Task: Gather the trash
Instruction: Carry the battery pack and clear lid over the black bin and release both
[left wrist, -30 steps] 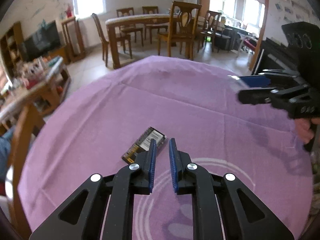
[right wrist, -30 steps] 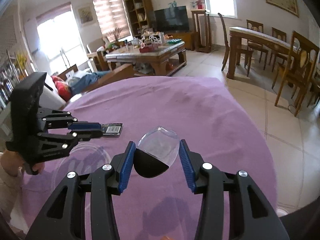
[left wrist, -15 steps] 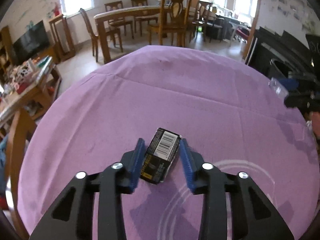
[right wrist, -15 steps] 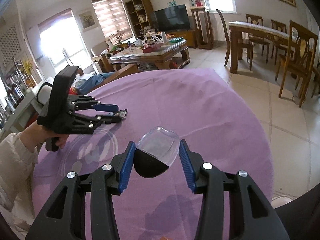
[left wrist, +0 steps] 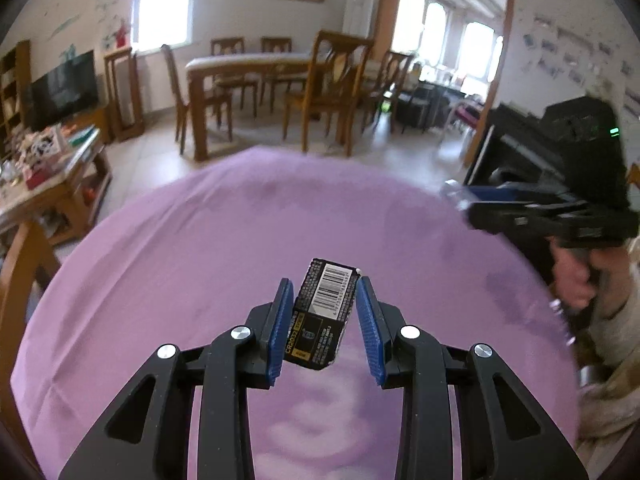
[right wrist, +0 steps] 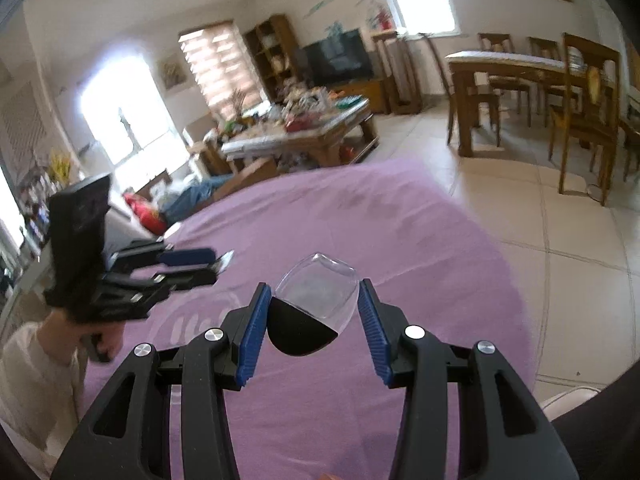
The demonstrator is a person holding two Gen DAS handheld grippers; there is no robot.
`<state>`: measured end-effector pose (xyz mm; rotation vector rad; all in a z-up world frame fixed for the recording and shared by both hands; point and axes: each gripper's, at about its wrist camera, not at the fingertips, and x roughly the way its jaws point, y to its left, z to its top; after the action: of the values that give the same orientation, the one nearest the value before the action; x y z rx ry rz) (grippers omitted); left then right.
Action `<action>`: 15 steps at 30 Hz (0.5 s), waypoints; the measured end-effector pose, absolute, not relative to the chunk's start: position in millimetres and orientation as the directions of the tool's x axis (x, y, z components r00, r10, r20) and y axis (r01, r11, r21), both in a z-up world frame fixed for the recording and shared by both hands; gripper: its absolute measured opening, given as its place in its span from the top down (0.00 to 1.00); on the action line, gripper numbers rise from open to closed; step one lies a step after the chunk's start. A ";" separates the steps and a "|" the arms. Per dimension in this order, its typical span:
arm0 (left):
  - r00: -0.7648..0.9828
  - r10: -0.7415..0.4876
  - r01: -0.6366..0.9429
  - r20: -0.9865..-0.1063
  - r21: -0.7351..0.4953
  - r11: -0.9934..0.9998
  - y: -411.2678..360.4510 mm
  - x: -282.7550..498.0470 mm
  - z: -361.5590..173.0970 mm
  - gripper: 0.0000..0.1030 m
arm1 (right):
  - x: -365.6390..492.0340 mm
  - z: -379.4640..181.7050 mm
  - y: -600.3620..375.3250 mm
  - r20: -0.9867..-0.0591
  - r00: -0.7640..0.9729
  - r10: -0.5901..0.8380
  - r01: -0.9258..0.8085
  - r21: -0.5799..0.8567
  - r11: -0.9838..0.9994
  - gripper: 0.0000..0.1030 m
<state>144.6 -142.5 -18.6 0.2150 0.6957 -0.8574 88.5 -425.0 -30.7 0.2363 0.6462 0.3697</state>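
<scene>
Left wrist: battery pack [left wrist: 322,314] is clamped by left claw [left wrist: 323,320]; plastic blister [right wrist: 316,304] is gripped by right claw [right wrist: 314,326]. Thin blister may buckle, slip out.

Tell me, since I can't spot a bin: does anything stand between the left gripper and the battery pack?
Nothing does. The left gripper is already shut on the battery pack, lifted above the purple tablecloth. No bin shows in either view, so the onward path cannot be judged.
</scene>
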 end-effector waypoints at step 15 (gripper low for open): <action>0.236 -0.830 0.897 -0.505 -0.215 0.386 -384.3 41.7 3.1 0.68 | -36.1 -9.8 -619.1 -0.411 0.910 0.050 0.109 0.355 0.929 0.57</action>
<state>41.7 -384.3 3.1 0.1288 0.6043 -1.1884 -36.1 -619.1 -9.8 0.3819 0.4279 -0.0311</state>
